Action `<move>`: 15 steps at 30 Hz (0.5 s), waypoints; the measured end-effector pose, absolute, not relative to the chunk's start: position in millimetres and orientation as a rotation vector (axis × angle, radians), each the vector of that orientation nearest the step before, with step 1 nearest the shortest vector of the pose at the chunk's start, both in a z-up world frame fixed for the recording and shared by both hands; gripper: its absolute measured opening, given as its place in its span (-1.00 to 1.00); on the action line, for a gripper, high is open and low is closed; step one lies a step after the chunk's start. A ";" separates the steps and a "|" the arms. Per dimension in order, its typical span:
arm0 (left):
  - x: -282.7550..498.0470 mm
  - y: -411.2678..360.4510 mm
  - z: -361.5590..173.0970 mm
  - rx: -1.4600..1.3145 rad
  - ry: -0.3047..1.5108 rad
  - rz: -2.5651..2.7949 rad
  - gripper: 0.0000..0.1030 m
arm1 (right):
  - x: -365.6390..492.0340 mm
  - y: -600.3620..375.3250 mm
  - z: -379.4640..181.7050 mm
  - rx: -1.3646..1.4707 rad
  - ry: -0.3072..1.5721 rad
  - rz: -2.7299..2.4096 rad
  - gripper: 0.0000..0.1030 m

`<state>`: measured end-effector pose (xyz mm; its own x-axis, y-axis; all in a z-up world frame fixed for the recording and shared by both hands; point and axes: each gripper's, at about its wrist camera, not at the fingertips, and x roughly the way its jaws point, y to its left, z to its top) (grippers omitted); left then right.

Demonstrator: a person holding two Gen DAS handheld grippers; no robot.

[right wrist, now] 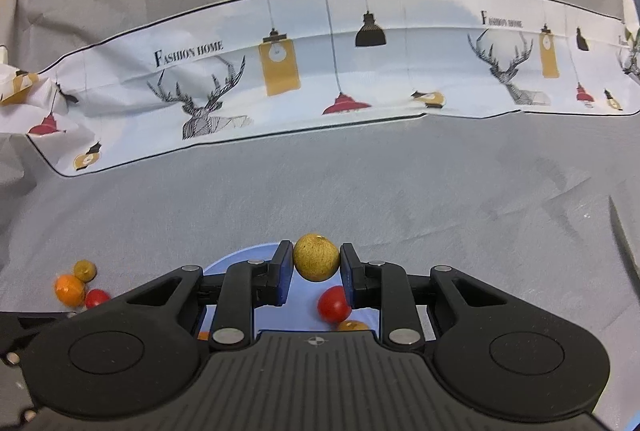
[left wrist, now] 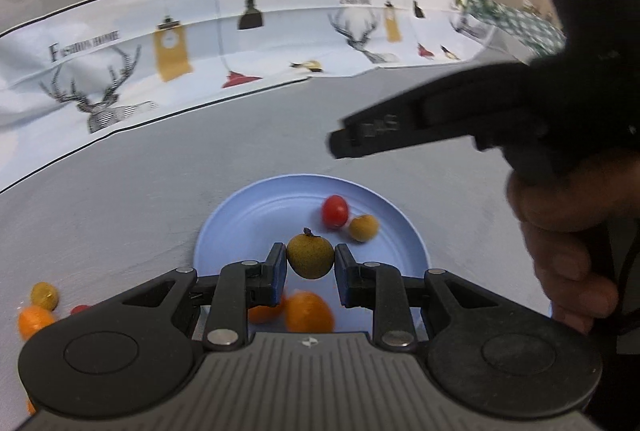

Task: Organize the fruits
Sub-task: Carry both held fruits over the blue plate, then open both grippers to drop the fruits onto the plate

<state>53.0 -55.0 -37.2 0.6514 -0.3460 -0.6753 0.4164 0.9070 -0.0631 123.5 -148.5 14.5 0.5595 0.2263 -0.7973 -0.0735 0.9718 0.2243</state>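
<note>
In the left wrist view my left gripper (left wrist: 310, 265) is shut on a round yellow-brown fruit (left wrist: 310, 251), held over the near part of a light blue plate (left wrist: 240, 223). On that plate lie a red cherry tomato (left wrist: 335, 211), a small yellow fruit (left wrist: 363, 227) and two oranges (left wrist: 309, 311), partly hidden by my fingers. The right wrist view shows my right gripper (right wrist: 316, 267) shut on a similar tan round fruit (right wrist: 316, 255) above the plate's far rim (right wrist: 236, 259), with the red tomato (right wrist: 333, 305) below it.
Loose on the grey cloth left of the plate are a yellow fruit (right wrist: 85, 269), an orange (right wrist: 70, 289) and a red tomato (right wrist: 97, 298). A printed white cloth (right wrist: 320, 71) runs across the back. A person's hand (left wrist: 560, 231) and a black tool body fill the right of the left view.
</note>
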 end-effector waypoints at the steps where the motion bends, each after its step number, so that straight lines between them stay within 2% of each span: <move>1: 53.2 -56.6 -38.6 0.101 0.750 -0.445 -0.45 | 124.0 -147.7 14.3 0.173 0.964 0.182 -0.49; 15: 58.4 -65.3 -47.2 0.116 0.775 -0.488 -0.45 | 125.1 -143.7 13.3 0.179 0.977 0.203 -0.49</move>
<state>58.4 -65.3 -47.2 0.6094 -0.3793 -0.6962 0.4632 0.8830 -0.0755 125.1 -143.7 13.3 0.5429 0.2504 -0.8016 -0.0899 0.9663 0.2410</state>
